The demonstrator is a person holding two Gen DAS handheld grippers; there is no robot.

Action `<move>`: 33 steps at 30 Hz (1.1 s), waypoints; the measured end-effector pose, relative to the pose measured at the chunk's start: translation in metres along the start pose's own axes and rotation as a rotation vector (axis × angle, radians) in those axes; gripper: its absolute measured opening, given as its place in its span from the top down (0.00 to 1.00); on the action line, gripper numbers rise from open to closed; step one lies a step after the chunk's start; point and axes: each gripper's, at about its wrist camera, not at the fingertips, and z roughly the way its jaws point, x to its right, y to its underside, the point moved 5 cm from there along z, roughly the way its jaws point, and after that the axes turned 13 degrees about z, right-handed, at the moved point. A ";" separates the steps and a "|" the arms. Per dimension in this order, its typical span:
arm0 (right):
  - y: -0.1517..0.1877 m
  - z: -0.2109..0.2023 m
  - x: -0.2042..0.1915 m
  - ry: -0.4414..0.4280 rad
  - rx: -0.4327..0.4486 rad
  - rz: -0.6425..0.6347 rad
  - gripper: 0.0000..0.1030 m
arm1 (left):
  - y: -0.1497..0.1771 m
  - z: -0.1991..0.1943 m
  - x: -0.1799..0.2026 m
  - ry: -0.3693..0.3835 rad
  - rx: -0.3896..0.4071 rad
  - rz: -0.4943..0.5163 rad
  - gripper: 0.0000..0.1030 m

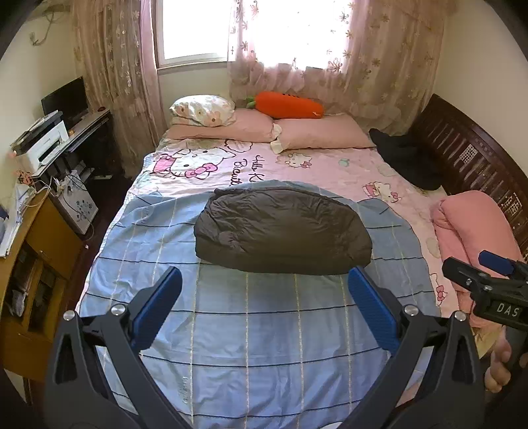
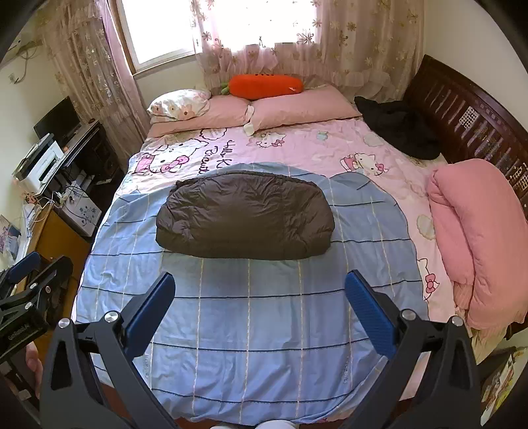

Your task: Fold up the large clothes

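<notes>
A bedroom at midday, seen along my two claws: at far left a white printer (image 1: 41, 143) sits on a dark worktop (image 1: 89, 123) beside a black monitor (image 1: 66, 99), with a yellow wooden cabinet (image 1: 36, 264) nearer to me. My left claw (image 1: 264, 287) hangs above the near end of the bed, its blue-padded fingers (image 1: 161, 307) spread wide with nothing between them. Past it, the task's garment, a dark brown puffer jacket (image 1: 280, 231), lies folded into a compact bundle on a blue checked sheet (image 1: 264, 330) that covers the near half of the bed. The jacket rests near the middle of that sheet, close to its far edge, where the pink Hello Kitty bedcover (image 1: 297, 161) begins. Against the curtained window (image 1: 280, 29) at the far side sit two pink pillows (image 1: 316, 133), a flowered pillow (image 1: 201, 109) stacked on the left one, and an orange carrot plush (image 1: 287, 105) behind them. My right claw (image 2: 260, 283) hovers level with the left one, also gaping and carrying nothing, aimed at the same jacket (image 2: 244, 217) from slightly further right; it is clear of the cloth, as is the left claw. Further right a black garment (image 2: 396, 128) lies crumpled on the bedcover next to the dark wooden headboard (image 2: 462, 118), and a rolled pink quilt (image 2: 478, 237) rests along the bed's right edge.
</notes>
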 end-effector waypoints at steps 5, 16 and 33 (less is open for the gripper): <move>-0.005 0.001 0.000 -0.009 0.002 0.006 0.01 | 0.001 0.004 -0.001 0.005 -0.009 -0.003 0.02; -0.006 0.004 -0.001 -0.010 -0.002 0.006 0.01 | 0.002 0.005 -0.013 0.011 0.000 -0.028 0.02; -0.010 0.010 0.002 -0.016 -0.001 0.012 0.01 | -0.003 0.014 -0.016 -0.009 -0.008 -0.010 0.02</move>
